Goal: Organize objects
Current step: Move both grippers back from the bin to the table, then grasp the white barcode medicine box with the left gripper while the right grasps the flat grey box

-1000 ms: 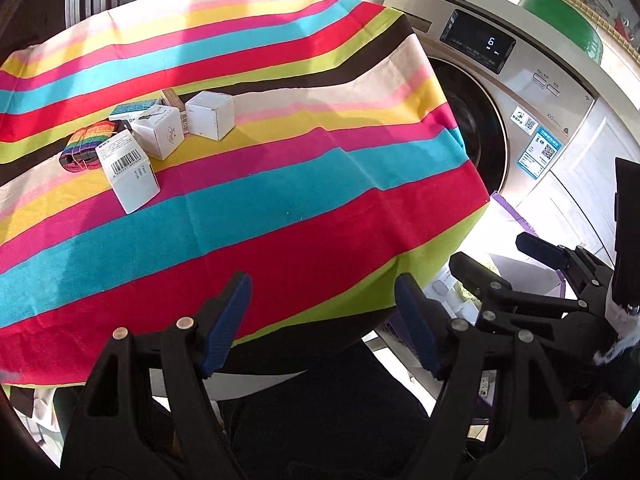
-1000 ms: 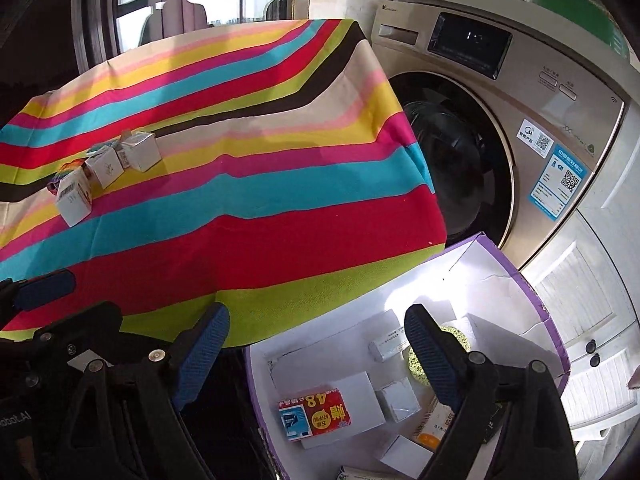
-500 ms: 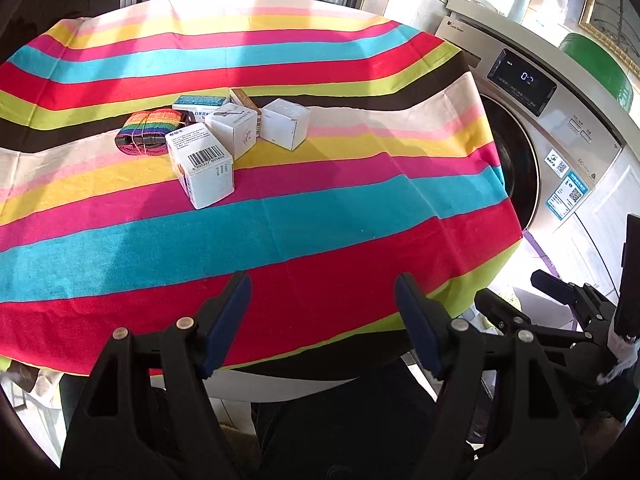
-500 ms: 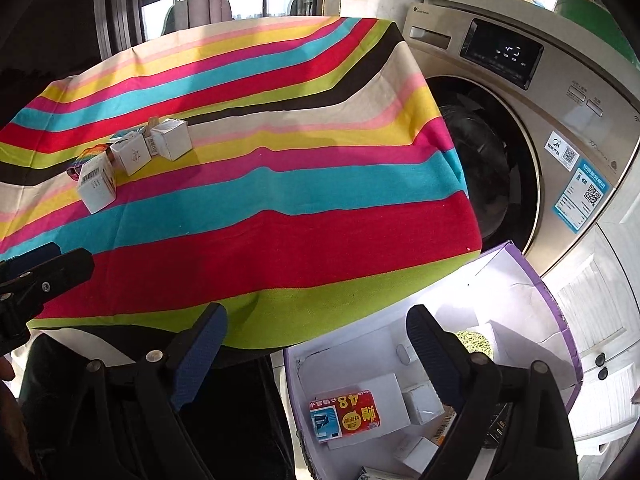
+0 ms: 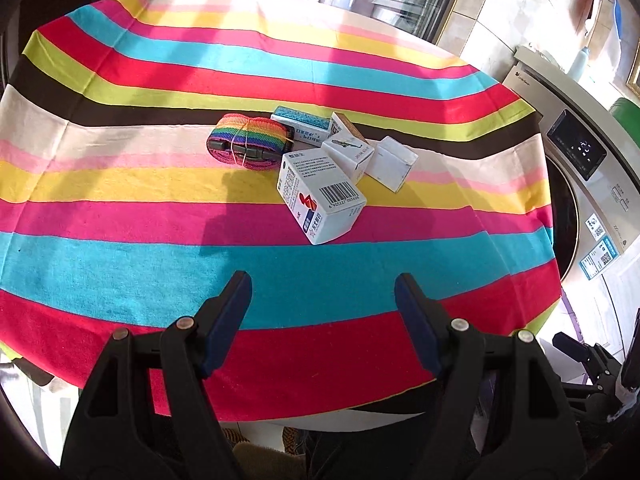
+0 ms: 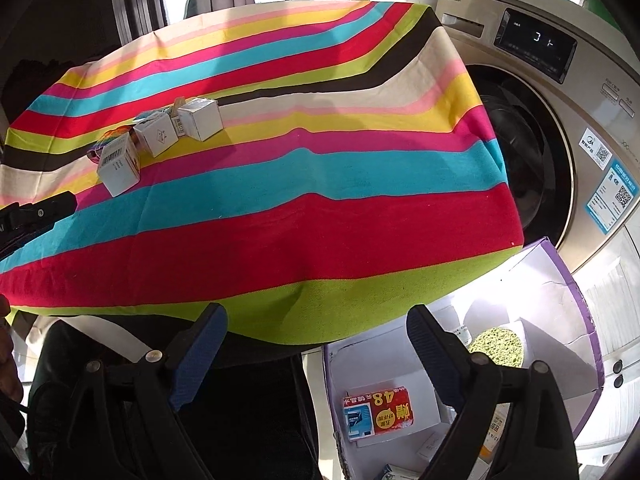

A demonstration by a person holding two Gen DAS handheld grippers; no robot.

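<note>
**A:** Biggest thing first: the round table with the striped cloth [image 5: 120,208] fills most of both views. Its near rim curves just past the left gripper [image 5: 323,292], and on the right side the cloth hangs over the edge close to the washing machine [image 6: 560,128]. Wide bare stripes all round the little pile, so plenty of room on the near and left sides.

**B:** And down by the floor?

**A:** A purple-edged cardboard box [image 6: 576,296] sits open below the table rim, right against the washer front. Inside it are a red-and-blue packet [image 6: 378,410], a green sponge [image 6: 496,346] and a few white cartons.

**B:** The stuff still on the table?

**A:** All bunched near the middle. The barcode box [image 5: 320,194] is nearest the left gripper, lying tilted. Behind it is a small white box [image 5: 350,154], and a plain white cube [image 5: 394,162] is just beside that on the right. A blue-and-white carton [image 5: 302,122] lies at the back, and a rainbow strap [image 5: 248,142] is rolled up on the left, touching or nearly touching the barcode box — can't tell which.

**B:** Grippers?

**A:** Left one is spread wide over the blue and red stripes, gripping nothing. Right gripper [image 6: 316,320] is also spread wide and empty — it hangs off the table's near edge, one finger over the box.
</note>
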